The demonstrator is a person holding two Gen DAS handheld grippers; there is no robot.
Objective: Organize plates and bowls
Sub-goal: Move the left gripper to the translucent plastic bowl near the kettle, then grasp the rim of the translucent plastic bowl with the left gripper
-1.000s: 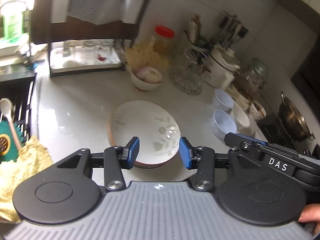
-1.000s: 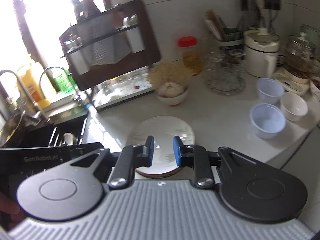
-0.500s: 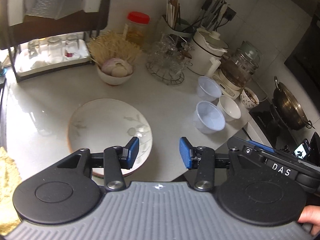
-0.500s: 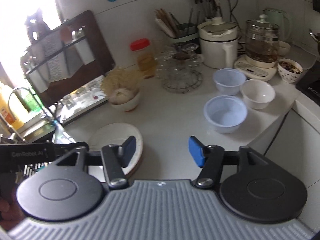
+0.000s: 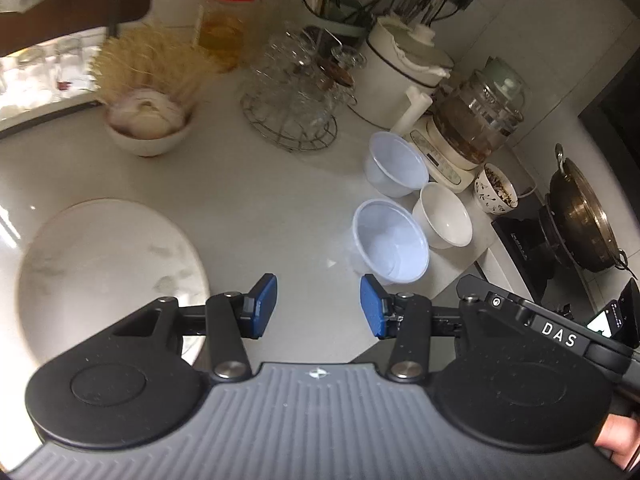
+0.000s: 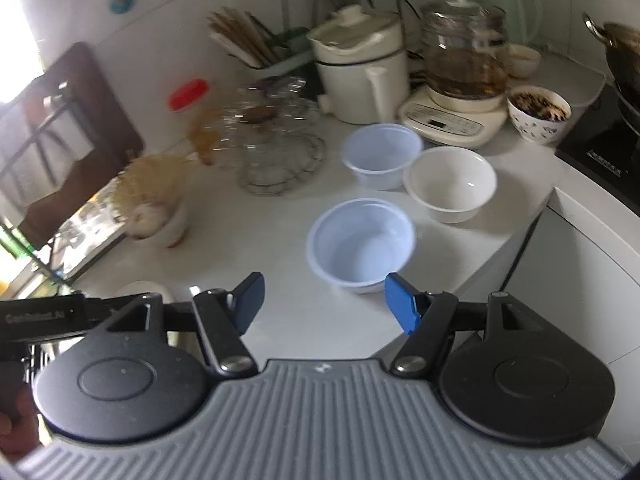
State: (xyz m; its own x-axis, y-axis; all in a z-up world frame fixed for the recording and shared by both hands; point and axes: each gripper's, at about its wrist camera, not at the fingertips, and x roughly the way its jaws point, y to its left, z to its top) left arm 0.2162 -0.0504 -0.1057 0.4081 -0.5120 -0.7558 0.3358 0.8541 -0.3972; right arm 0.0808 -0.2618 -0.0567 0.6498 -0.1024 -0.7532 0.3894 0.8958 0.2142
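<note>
A stack of flowered plates (image 5: 108,268) lies on the white counter at the left; only its edge shows in the right wrist view (image 6: 140,289). Two pale blue plastic bowls (image 5: 391,246) (image 5: 396,165) and a white ceramic bowl (image 5: 442,221) stand together at the right. In the right wrist view the near blue bowl (image 6: 360,244), far blue bowl (image 6: 382,154) and white bowl (image 6: 450,182) show. My left gripper (image 5: 318,306) is open and empty above the counter, between plates and bowls. My right gripper (image 6: 324,300) is open and empty, just in front of the near blue bowl.
A bowl of onions (image 5: 148,124), a wire rack of glasses (image 5: 290,100), a red-lidded jar (image 5: 226,20), a white cooker (image 5: 400,80), a glass kettle (image 5: 476,120), a patterned bowl (image 6: 538,114) and a wok (image 5: 580,216) line the back and right. The counter edge (image 6: 516,236) drops off beside the bowls.
Both grippers have swung right, away from the plates toward the bowls. The right gripper's jaws have opened wider. The left jaws stayed open.
</note>
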